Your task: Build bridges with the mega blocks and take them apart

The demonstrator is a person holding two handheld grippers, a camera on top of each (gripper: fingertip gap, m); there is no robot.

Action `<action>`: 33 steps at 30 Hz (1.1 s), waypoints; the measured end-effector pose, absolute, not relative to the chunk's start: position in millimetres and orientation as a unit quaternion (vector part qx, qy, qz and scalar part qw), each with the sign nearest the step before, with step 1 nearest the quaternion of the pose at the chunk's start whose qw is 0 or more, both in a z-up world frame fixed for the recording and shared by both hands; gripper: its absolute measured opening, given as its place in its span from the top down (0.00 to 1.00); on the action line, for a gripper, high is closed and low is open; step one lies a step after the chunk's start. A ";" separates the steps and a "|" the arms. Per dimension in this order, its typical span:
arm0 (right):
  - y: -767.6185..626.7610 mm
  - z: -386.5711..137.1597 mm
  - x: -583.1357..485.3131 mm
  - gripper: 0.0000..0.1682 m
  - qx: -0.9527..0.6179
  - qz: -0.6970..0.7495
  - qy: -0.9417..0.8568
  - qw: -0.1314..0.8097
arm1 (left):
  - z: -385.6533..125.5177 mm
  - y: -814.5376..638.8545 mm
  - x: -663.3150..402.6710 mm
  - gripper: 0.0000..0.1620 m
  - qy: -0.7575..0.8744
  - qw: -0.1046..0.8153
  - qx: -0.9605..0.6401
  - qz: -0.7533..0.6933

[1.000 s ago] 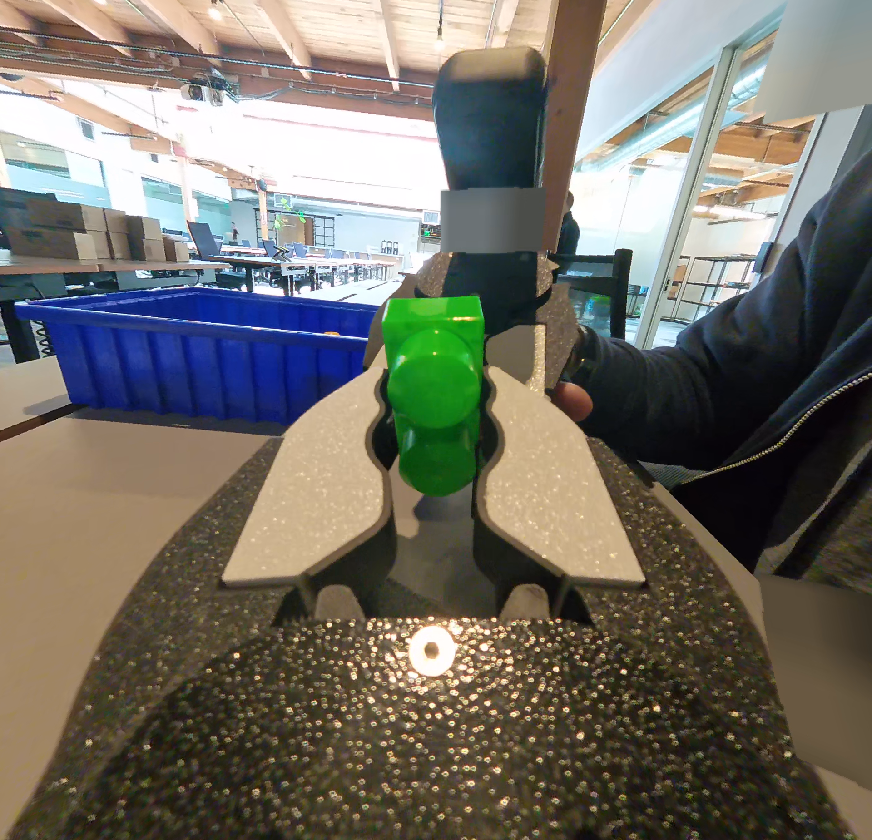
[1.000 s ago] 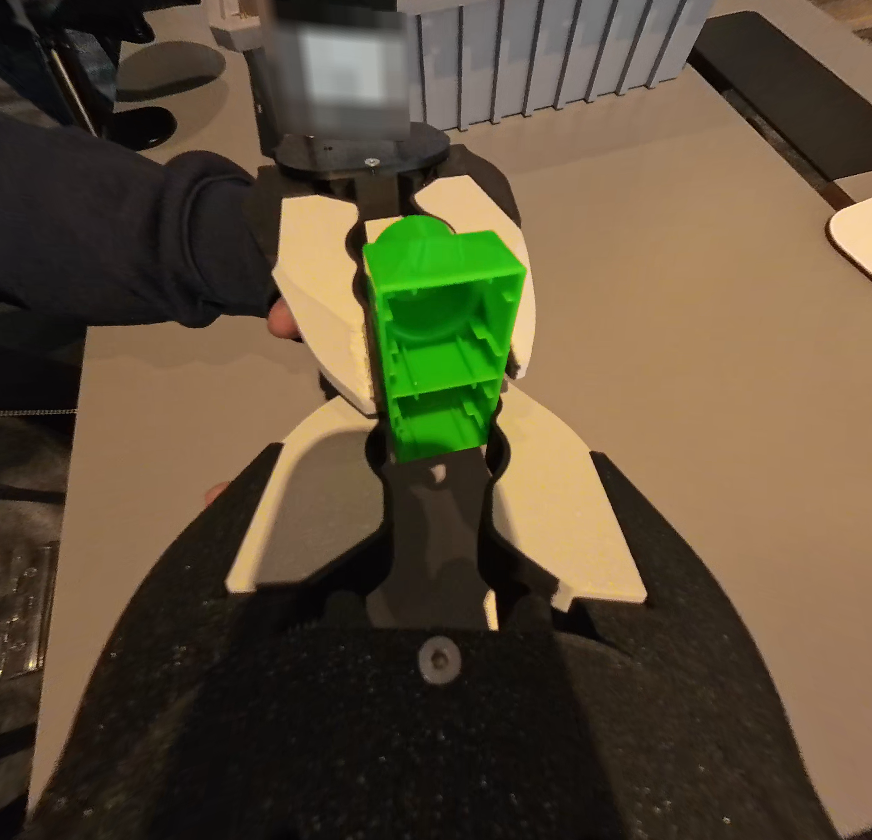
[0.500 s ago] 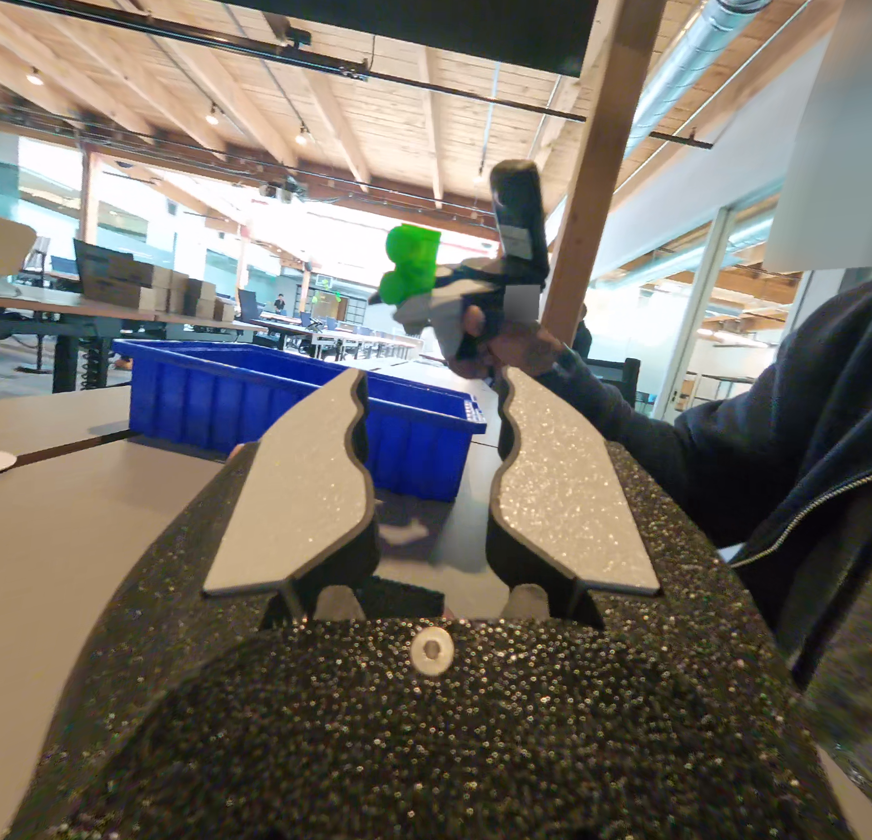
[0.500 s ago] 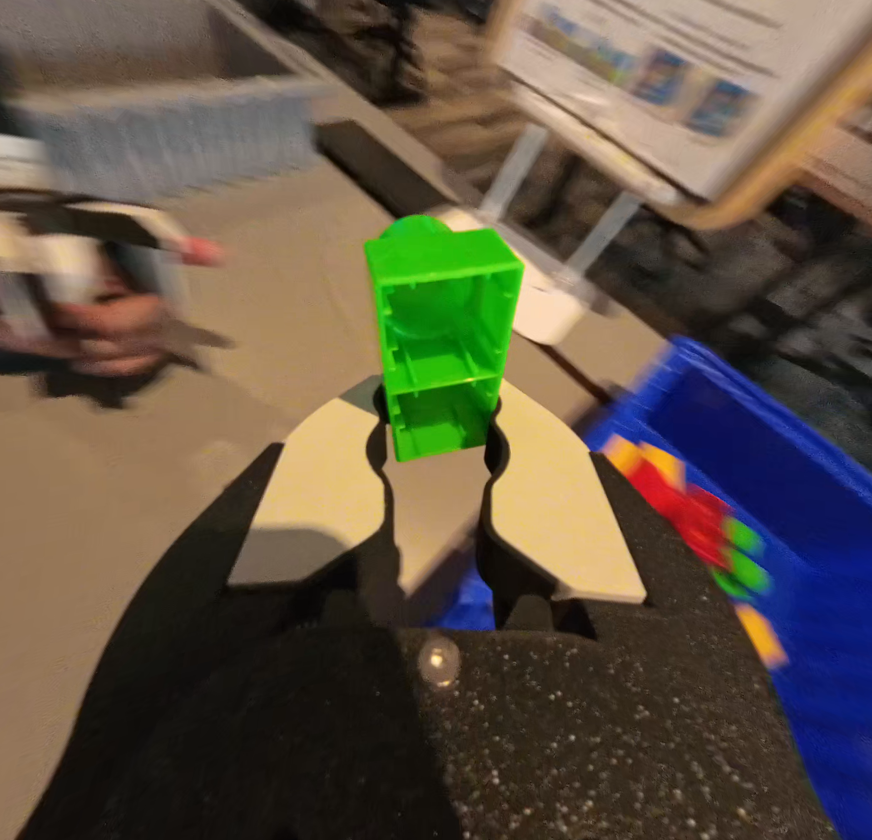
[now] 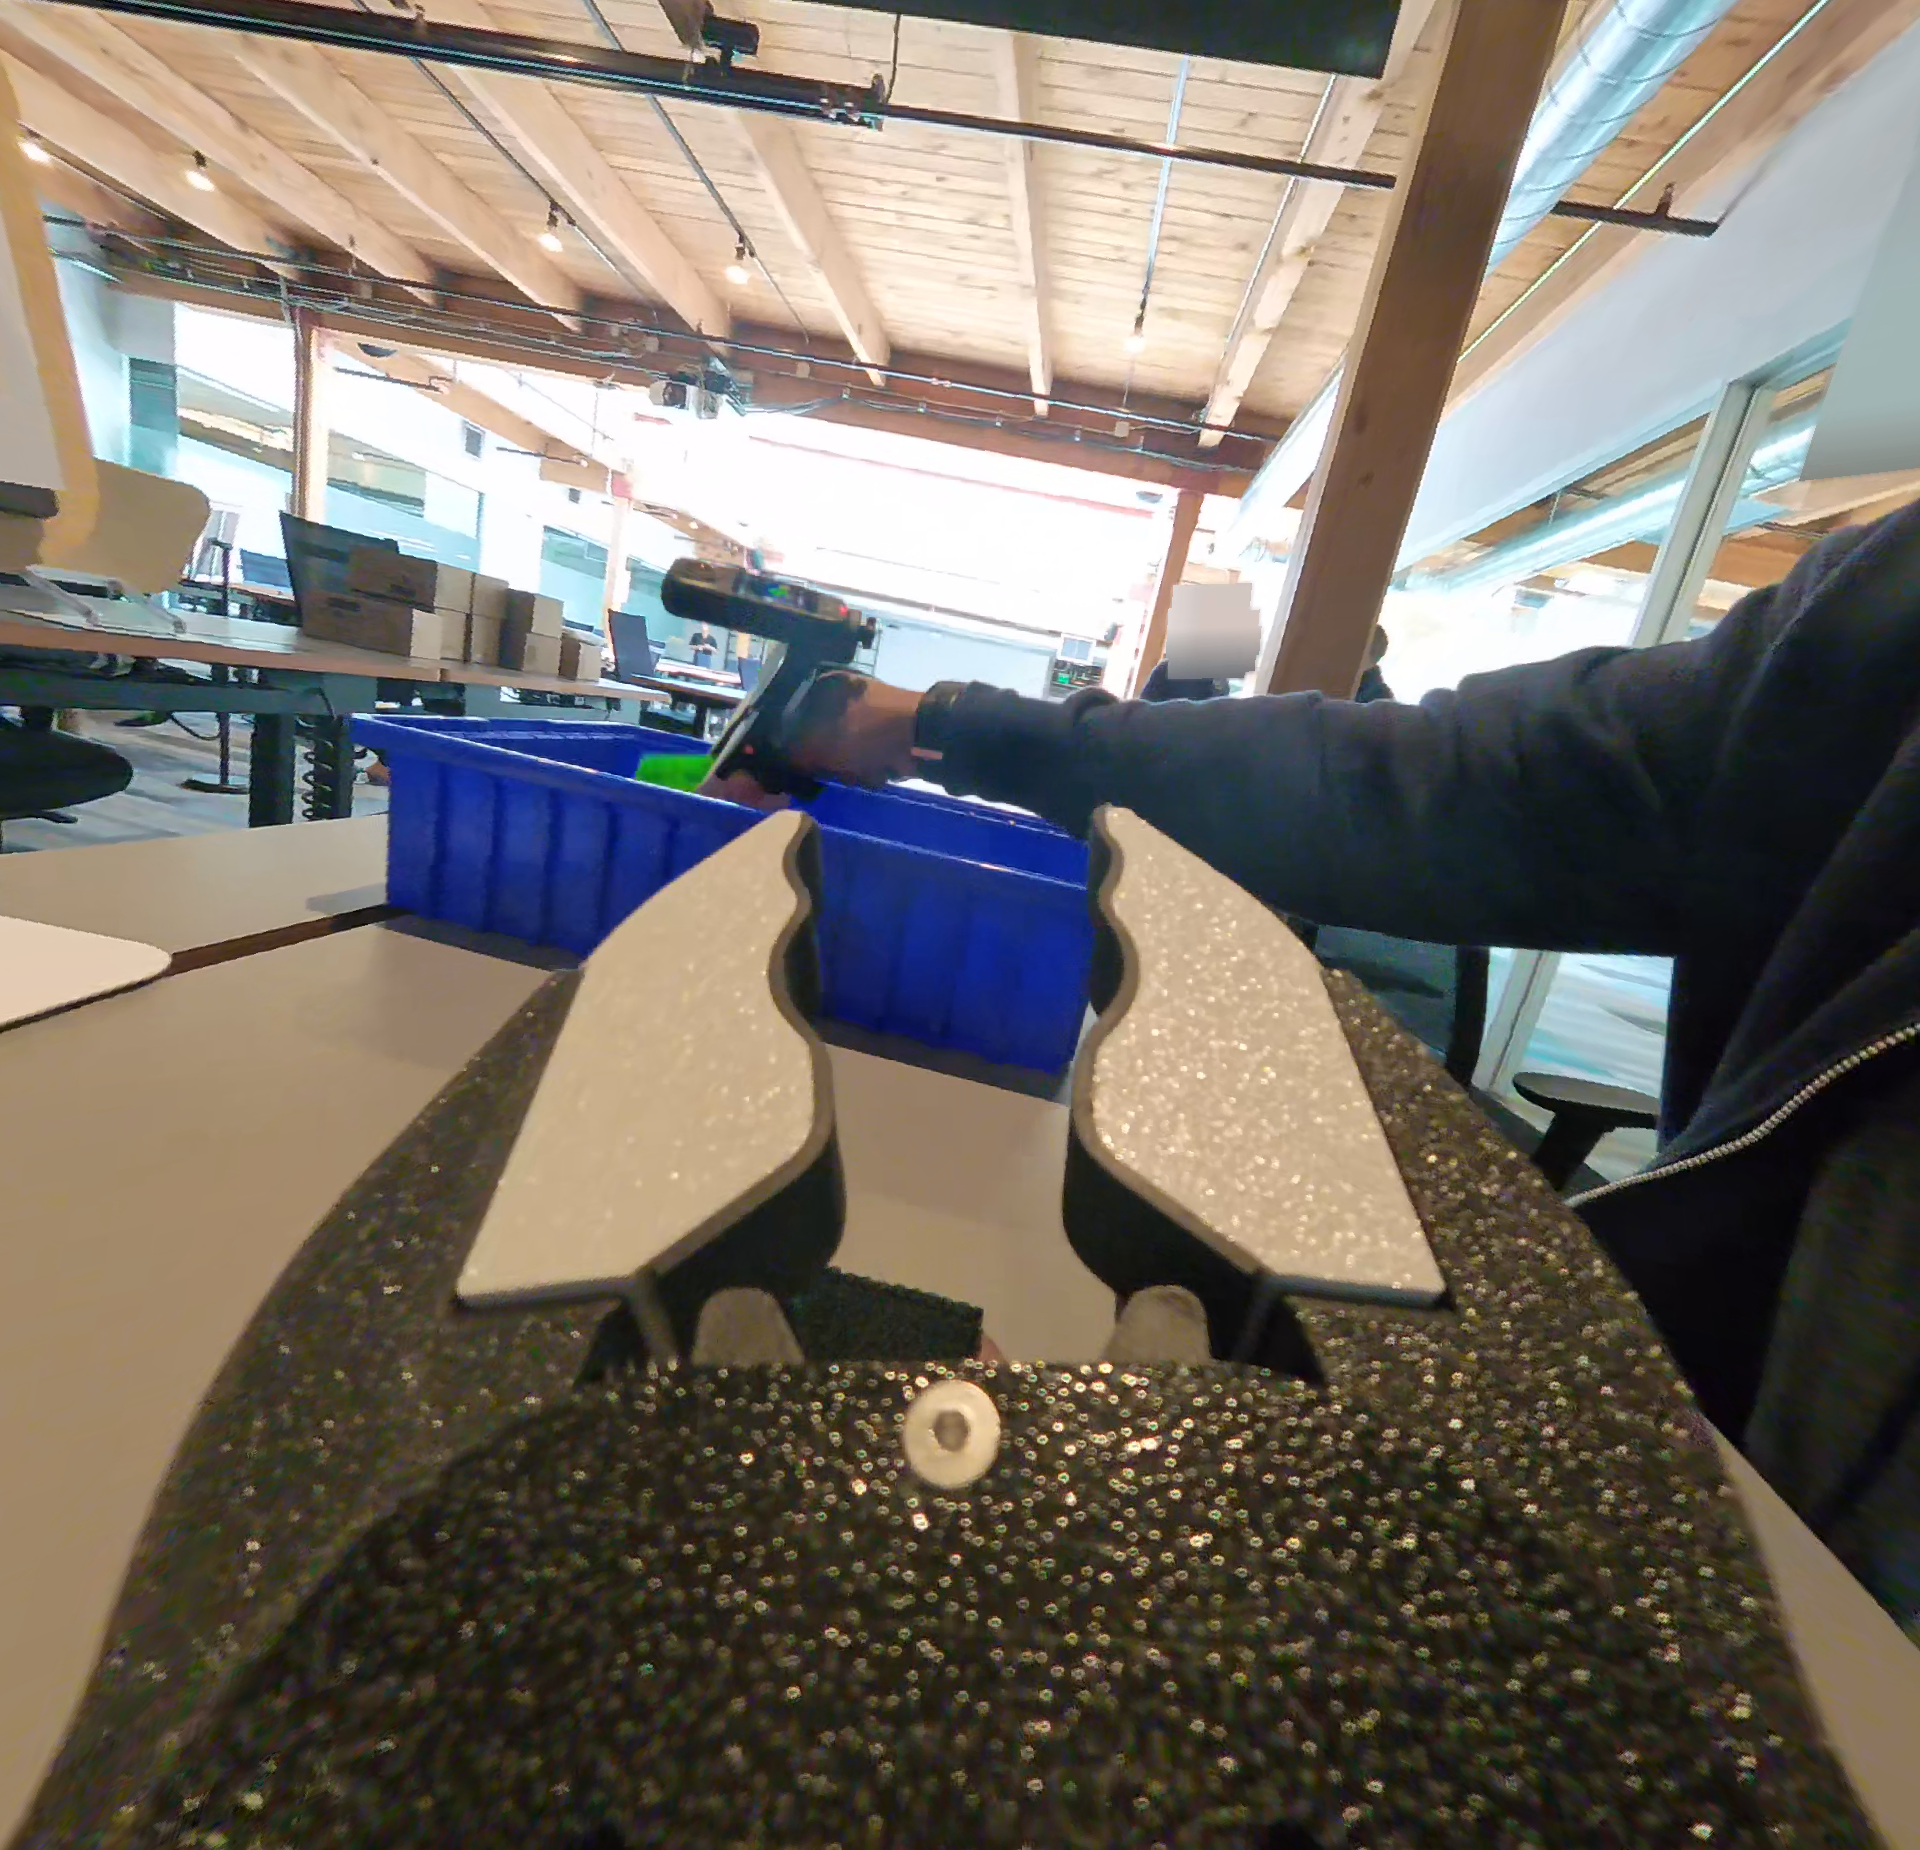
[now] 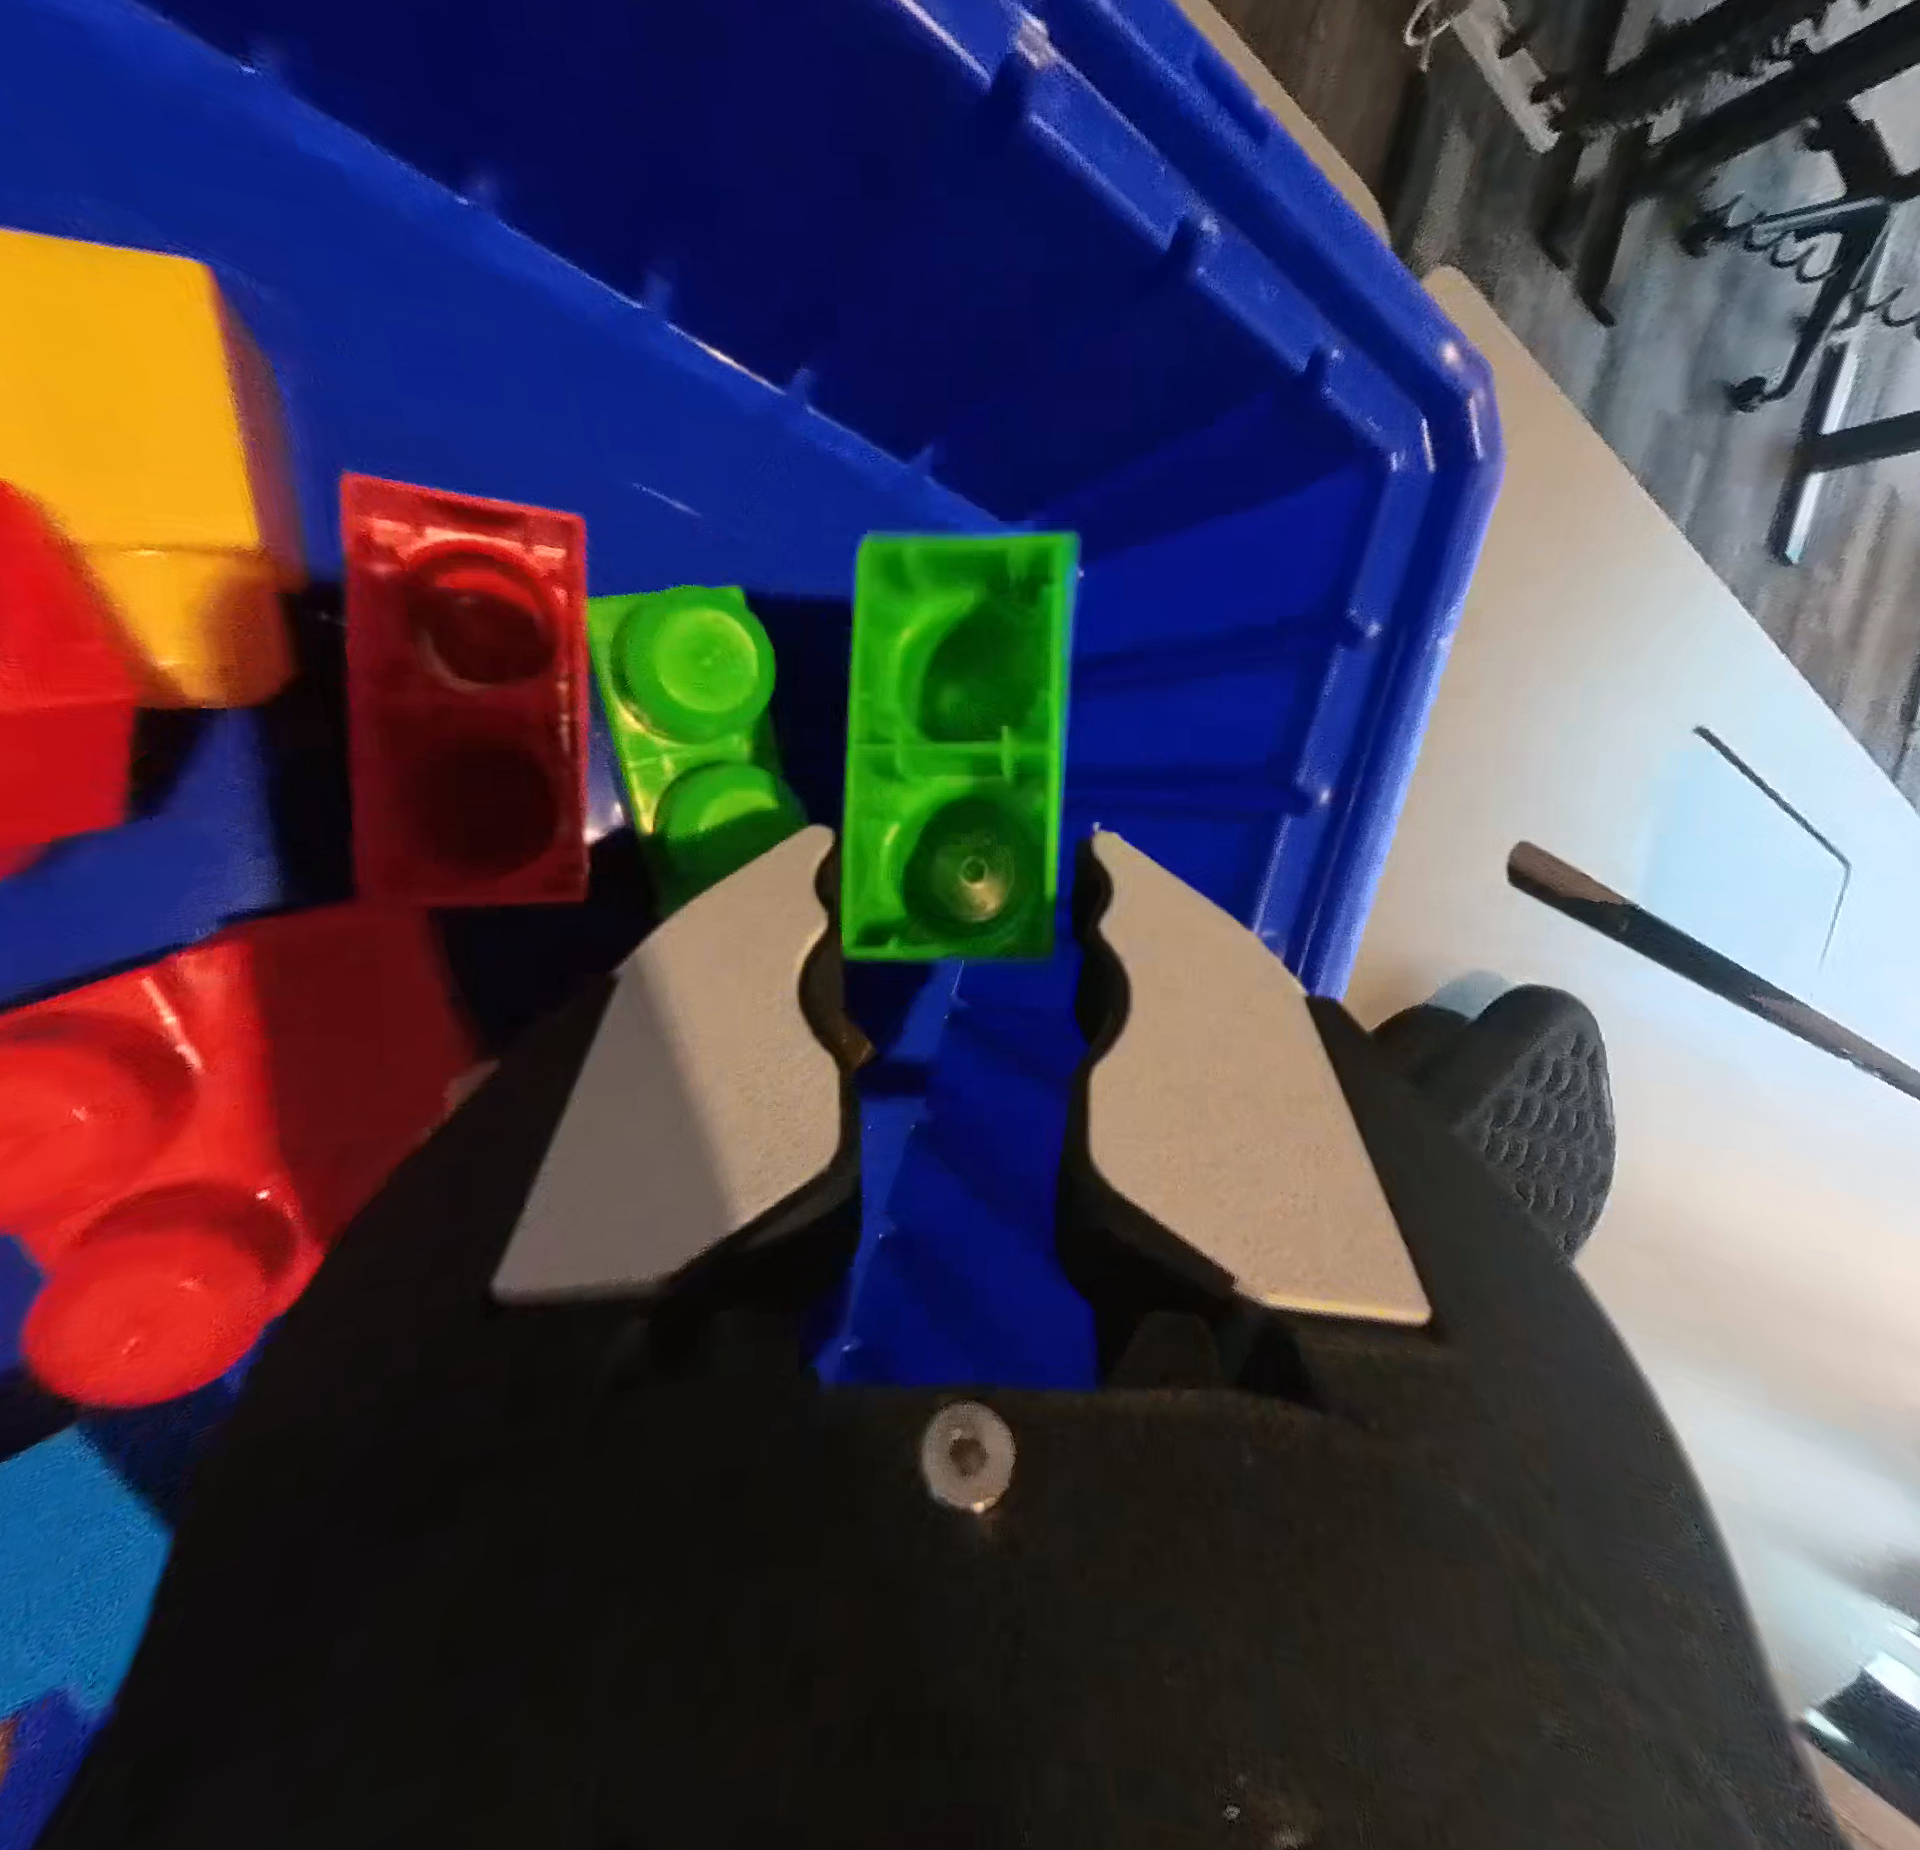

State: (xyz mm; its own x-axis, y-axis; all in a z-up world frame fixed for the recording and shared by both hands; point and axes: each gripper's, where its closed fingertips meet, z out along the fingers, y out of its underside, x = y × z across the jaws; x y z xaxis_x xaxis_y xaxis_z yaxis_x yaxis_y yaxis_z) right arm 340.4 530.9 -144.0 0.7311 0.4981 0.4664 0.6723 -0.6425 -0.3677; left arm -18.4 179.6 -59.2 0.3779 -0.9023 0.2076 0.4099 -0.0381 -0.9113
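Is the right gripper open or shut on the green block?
Open. The right gripper shows a gap on each side of the green block, which is over the blue bin. Whether it is falling or resting, cannot tell.

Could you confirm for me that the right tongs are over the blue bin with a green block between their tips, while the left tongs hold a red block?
Not quite: the left tongs hold nothing; the left wrist view shows them open and empty above the table. The rest stands: the right tongs are over the blue bin with the green block between their tips.
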 end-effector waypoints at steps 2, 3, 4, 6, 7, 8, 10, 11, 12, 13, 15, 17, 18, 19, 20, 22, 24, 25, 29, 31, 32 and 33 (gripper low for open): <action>533.2 -146.8 340.0 0.72 -0.893 -0.160 -0.323 0.268 | -58.1 181.6 -21.7 0.71 0.232 0.653 -0.515 -0.505; 532.8 -146.1 339.2 0.71 -0.894 -0.154 -0.319 0.273 | -57.7 182.4 -22.8 0.71 0.230 0.653 -0.514 -0.506; 531.5 -143.3 338.2 0.69 -0.896 -0.144 -0.313 0.280 | -57.3 183.1 -23.6 0.71 0.228 0.653 -0.514 -0.508; 525.5 -131.0 333.8 0.66 -0.897 -0.119 -0.301 0.302 | -55.7 183.6 -24.4 0.71 0.226 0.654 -0.513 -0.508; 520.3 -121.4 329.9 0.65 -0.894 -0.105 -0.298 0.318 | -54.9 183.8 -24.7 0.71 0.226 0.655 -0.513 -0.507; 512.5 -110.1 323.9 0.63 -0.889 -0.090 -0.299 0.335 | -54.1 183.8 -24.9 0.71 0.226 0.656 -0.514 -0.504; 486.7 -83.5 301.5 0.61 -0.871 -0.045 -0.314 0.375 | -52.9 184.3 -25.1 0.71 0.230 0.659 -0.519 -0.493; 468.5 -68.8 285.3 0.61 -0.857 -0.019 -0.329 0.396 | -51.7 184.3 -25.3 0.71 0.233 0.663 -0.522 -0.484; 447.0 -54.7 267.8 0.61 -0.841 0.004 -0.346 0.415 | -50.4 184.8 -25.6 0.71 0.235 0.667 -0.525 -0.474; 423.5 -41.7 249.9 0.61 -0.823 0.020 -0.366 0.433 | -49.1 185.6 -26.1 0.70 0.236 0.670 -0.531 -0.462; 369.7 -22.3 207.4 0.61 -0.779 0.051 -0.419 0.464 | -45.0 187.4 -27.9 0.70 0.238 0.680 -0.545 -0.429; 310.8 -17.9 162.7 0.61 -0.738 0.086 -0.473 0.474 | -37.7 187.0 -31.5 0.68 0.243 0.692 -0.561 -0.383; 282.2 -20.8 141.8 0.61 -0.718 0.102 -0.498 0.474 | -32.8 184.7 -33.9 0.67 0.248 0.699 -0.569 -0.355; 256.1 -26.7 123.5 0.62 -0.702 0.112 -0.520 0.474 | -28.4 181.4 -37.7 0.67 0.250 0.703 -0.582 -0.323; 232.4 -35.5 107.3 0.62 -0.688 0.123 -0.539 0.470 | -26.1 177.3 -43.5 0.66 0.250 0.705 -0.600 -0.285; 190.7 -59.4 78.9 0.62 -0.668 0.155 -0.569 0.454 | -27.4 166.8 -62.5 0.66 0.235 0.691 -0.652 -0.203; 159.2 -85.1 55.7 0.62 -0.652 0.195 -0.586 0.440 | -38.7 151.6 -92.4 0.64 0.214 0.637 -0.730 -0.127; 148.6 -97.9 46.6 0.63 -0.646 0.208 -0.590 0.437 | -37.7 139.4 -107.7 0.63 0.208 0.618 -0.751 -0.104; 119.3 -143.6 18.1 0.62 -0.635 0.258 -0.606 0.404 | -4.7 92.6 -187.4 0.66 0.201 0.593 -0.780 -0.011; 109.8 -155.9 7.5 0.62 -0.632 0.281 -0.609 0.388 | 0.4 77.4 -239.8 0.65 0.220 0.548 -0.805 0.059; 105.9 -160.2 3.0 0.62 -0.631 0.291 -0.610 0.380 | -1.2 72.1 -266.1 0.64 0.228 0.516 -0.821 0.085; 103.0 -164.5 -0.3 0.62 -0.631 0.298 -0.612 0.371 | -5.9 68.3 -288.9 0.64 0.240 0.483 -0.837 0.094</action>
State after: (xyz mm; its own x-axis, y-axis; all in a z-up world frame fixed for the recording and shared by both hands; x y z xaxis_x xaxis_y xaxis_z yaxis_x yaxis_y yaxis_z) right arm -0.3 103.0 -164.5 0.0725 0.9943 0.0783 0.5522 0.0254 -0.8333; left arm -288.9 68.3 -5.9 0.8673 -0.3101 -0.3895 -0.4924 -0.4191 -0.7628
